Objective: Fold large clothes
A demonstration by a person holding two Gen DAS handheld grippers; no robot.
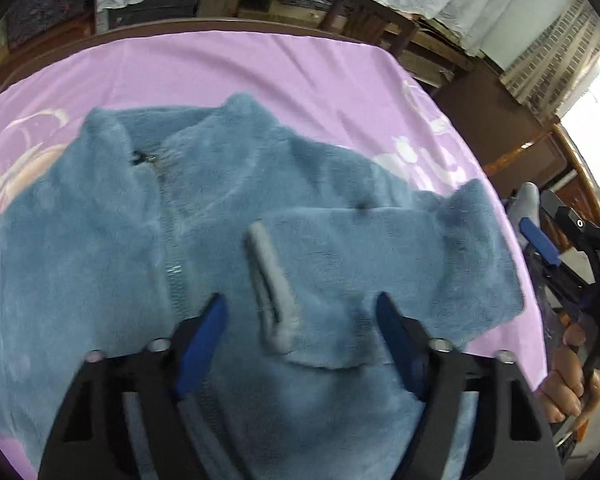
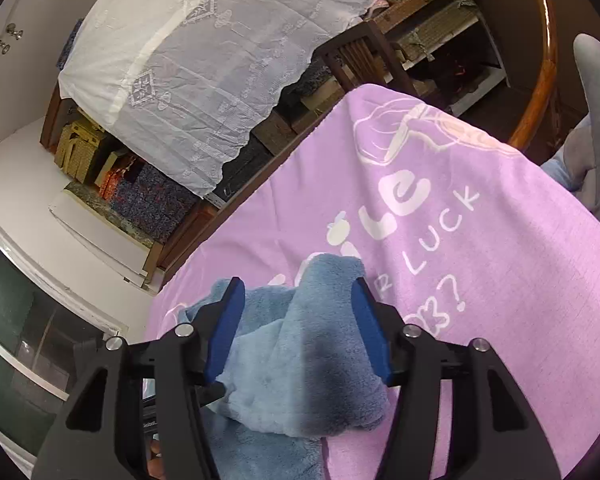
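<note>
Blue fleece jacket lies zipped on the purple bedsheet, one sleeve folded across, near its right edge. Left gripper and right gripper both gape, holding nothing. Risk: thick pile springs the fold open.

fleece jacket hem cut off at frame bottom; sheet lettering partly covered by fleece

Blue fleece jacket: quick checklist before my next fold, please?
1. Blue fleece jacket lies on the purple sheet: ok.
2. Zipper closed up the front: ok.
3. Sleeve folded across the chest: ok.
4. Left gripper jaws open, holding nothing: ok.
5. Right gripper jaws open around bunched fleece, no grip yet: not ok.
6. Hem flat: cannot tell, out of view.
</note>
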